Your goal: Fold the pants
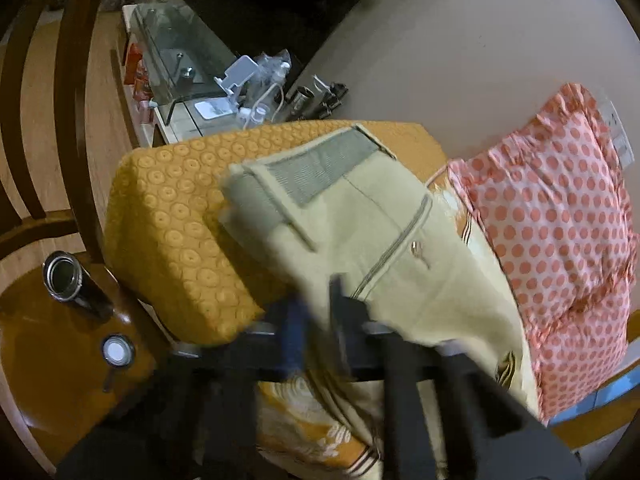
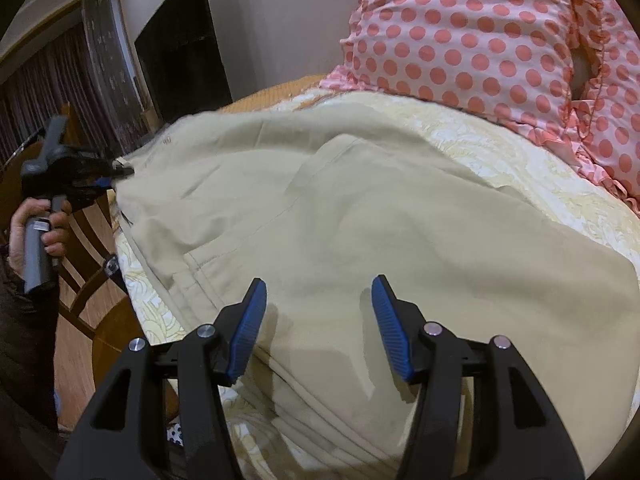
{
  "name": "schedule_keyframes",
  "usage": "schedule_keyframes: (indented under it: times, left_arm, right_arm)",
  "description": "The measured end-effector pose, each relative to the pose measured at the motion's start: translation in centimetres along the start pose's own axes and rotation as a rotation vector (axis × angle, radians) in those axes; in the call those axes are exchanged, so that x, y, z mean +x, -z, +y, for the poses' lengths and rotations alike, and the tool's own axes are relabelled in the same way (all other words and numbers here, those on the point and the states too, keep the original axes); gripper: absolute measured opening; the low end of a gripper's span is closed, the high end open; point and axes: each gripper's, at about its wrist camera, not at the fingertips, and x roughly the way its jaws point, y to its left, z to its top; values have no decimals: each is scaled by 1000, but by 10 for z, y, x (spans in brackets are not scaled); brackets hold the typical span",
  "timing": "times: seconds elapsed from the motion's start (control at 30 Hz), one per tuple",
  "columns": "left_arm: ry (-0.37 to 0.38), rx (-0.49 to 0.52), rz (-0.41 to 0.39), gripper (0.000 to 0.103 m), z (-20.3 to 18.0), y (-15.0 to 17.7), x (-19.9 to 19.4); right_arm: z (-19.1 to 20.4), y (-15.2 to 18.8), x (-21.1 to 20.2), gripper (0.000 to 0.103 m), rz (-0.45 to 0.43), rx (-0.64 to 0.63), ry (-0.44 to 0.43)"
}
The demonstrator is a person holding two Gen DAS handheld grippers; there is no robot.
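Observation:
Beige pants (image 2: 360, 216) lie spread over a bed. In the left wrist view the waistband end (image 1: 320, 168) with its grey lining and a buttoned back pocket points away from me. My left gripper (image 1: 320, 300) is shut on the pants' edge; the view is blurred by motion. It also shows in the right wrist view (image 2: 116, 172), at the far left edge of the cloth. My right gripper (image 2: 318, 292) is open just above the pants, nothing between its blue pads (image 2: 248, 328).
A pink polka-dot pillow (image 2: 500, 40) lies at the bed's head beside the pants. An orange patterned mattress (image 1: 172, 232) drops off at the left. A wooden chair (image 1: 60, 340) holds a dark flask (image 1: 72, 284). A cluttered glass-topped table (image 1: 180, 52) stands beyond.

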Motion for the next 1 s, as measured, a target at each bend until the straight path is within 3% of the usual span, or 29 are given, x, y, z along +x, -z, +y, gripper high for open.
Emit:
schedule_keyframes:
  times: [0.07, 0.13, 0.2, 0.3, 0.37, 0.47, 0.53, 0.63, 0.67, 0.77, 0.83, 0.93, 1.0]
  left_arm:
    - [-27, 51, -36, 4, -11, 0, -4]
    - [-95, 186, -105, 3, -44, 4, -13]
    - [-97, 297, -163, 3, -77, 8, -27]
    - [15, 500, -234, 3, -155, 25, -60]
    - [118, 654, -243, 3, -211, 53, -76]
    - [277, 899, -232, 3, -283, 121, -91]
    - [391, 1059, -173, 3, -314, 179, -92]
    - [451, 1237, -30, 3, -327, 253, -73]
    - [444, 1318, 42, 3, -323, 286, -59]
    - [387, 1485, 133, 4, -304, 344, -36]
    - [370, 1545, 74, 4, -291, 358, -40]
    - [468, 1533, 83, 4, -282, 349, -57]
    - [540, 1482, 89, 4, -279, 336, -74]
  right_arm:
    - [-6, 1, -14, 57, -43, 13, -8]
    - [-14, 3, -30, 57, -92, 30, -9]
    - [-29, 5, -52, 59, -156, 66, 12]
    - [-61, 13, -86, 62, -249, 159, 72]
    - [-87, 21, -109, 62, -304, 245, 112]
    - [-127, 37, -137, 62, -349, 397, 165]
    - [-147, 51, -153, 62, -379, 487, 173]
    - [-179, 77, -174, 62, -418, 641, 135]
    - [-187, 83, -175, 62, -417, 677, 119]
    - [-211, 98, -169, 62, -375, 777, 49]
    - [-219, 98, -160, 62, -339, 798, 15]
    - [-226, 88, -135, 62, -250, 801, -47]
    - [-226, 79, -123, 61, -205, 784, -40]
